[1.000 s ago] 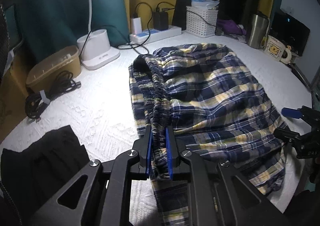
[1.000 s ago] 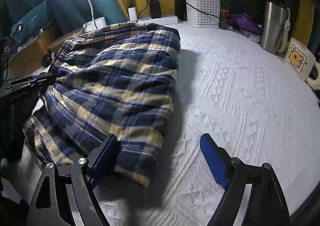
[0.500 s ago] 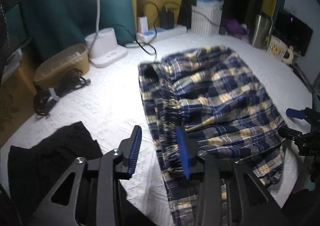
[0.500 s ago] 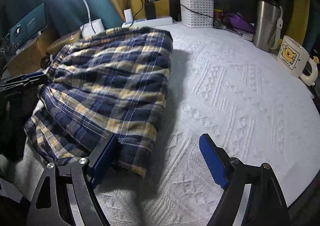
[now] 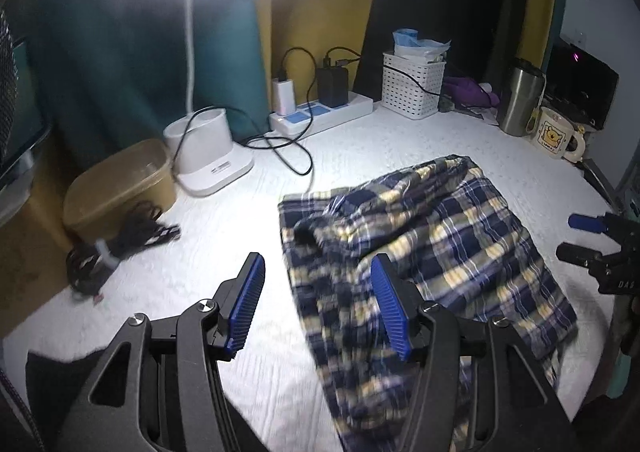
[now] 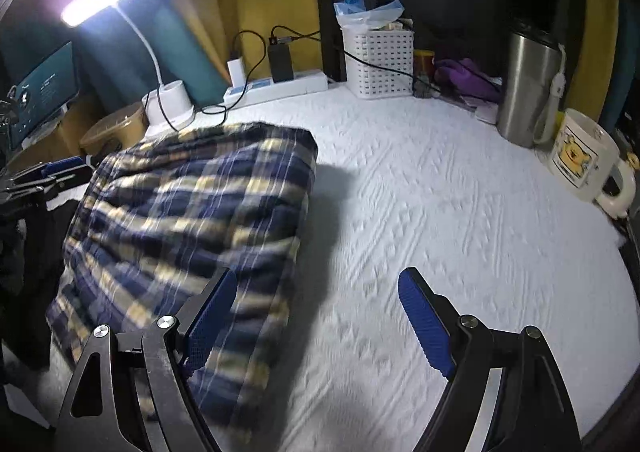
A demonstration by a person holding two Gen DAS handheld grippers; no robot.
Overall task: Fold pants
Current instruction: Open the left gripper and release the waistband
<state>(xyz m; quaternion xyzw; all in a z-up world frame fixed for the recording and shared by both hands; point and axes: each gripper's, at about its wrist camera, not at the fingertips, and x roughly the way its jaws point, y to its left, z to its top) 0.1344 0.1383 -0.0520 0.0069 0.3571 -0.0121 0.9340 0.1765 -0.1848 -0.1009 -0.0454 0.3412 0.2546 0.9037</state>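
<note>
Left gripper (image 5: 316, 292): jaws just opened; waistband clamped a second ago now released, nothing between pads.
Right gripper (image 6: 320, 320): spread wide as before, empty.
Pants (image 5: 440, 252): lying folded on white cloth (image 5: 400, 140).

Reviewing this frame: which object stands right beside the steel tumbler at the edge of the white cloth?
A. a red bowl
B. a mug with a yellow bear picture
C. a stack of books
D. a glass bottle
B: the mug with the yellow bear sits next to the steel tumbler.

Pants (image 5: 440, 248) on table (image 5: 224, 236), mug (image 5: 554, 134) behind
</note>
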